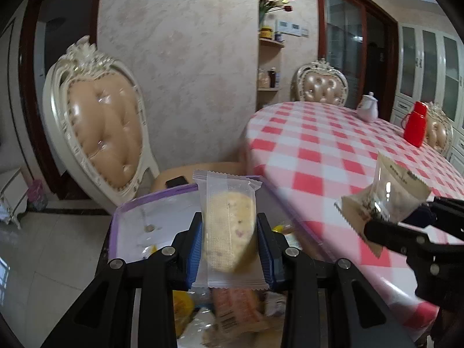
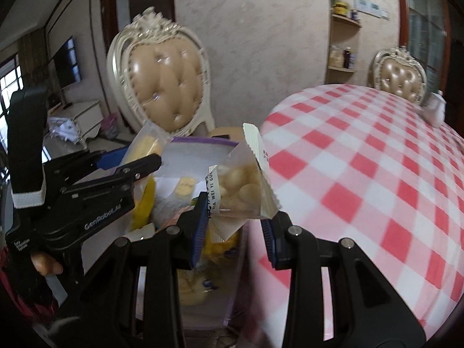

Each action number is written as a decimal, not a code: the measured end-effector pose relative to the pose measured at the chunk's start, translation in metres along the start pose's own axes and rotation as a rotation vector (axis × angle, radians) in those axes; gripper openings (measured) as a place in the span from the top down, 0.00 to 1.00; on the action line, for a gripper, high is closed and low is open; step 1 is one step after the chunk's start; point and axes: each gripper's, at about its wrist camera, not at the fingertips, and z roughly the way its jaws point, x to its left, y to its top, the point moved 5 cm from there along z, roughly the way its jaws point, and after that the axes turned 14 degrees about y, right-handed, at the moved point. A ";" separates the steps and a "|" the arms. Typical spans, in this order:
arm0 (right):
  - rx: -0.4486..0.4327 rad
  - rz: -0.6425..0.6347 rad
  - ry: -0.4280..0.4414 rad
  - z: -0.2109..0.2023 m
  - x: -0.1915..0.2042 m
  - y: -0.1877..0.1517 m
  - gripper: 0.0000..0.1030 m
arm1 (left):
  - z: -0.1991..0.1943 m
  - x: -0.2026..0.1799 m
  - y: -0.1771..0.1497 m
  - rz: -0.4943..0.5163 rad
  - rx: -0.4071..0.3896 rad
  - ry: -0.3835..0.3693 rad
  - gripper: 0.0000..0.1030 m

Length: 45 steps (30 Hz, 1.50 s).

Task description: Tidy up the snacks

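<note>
Meanwhile left gripper (image 1: 229, 249) clamped round cracker packet (image 1: 227, 223), held over purple-rimmed clear container (image 1: 127, 220) of snacks beside checkered table (image 1: 333, 150). Right gripper (image 2: 236, 229) pinched nut packet (image 2: 246, 185) above same container, near table edge.

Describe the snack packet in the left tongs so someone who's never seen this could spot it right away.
Start at the red-checked table; just off its near edge sits a clear bin with a purple rim full of snacks. Above it, the left tongs grip a clear packet holding one flat round cake, unlike the neighbouring packet of small pale balls.
</note>
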 end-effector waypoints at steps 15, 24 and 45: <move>0.106 -0.062 0.061 0.057 0.040 -0.007 0.63 | 0.029 0.043 -0.025 -0.057 0.077 0.037 0.65; 0.130 -0.083 0.077 0.075 0.050 -0.005 0.62 | 0.035 0.054 -0.027 -0.079 0.092 0.037 0.65; 0.074 -0.074 -0.083 0.032 0.035 -0.009 0.05 | 0.002 0.055 -0.006 -0.075 -0.046 0.152 0.10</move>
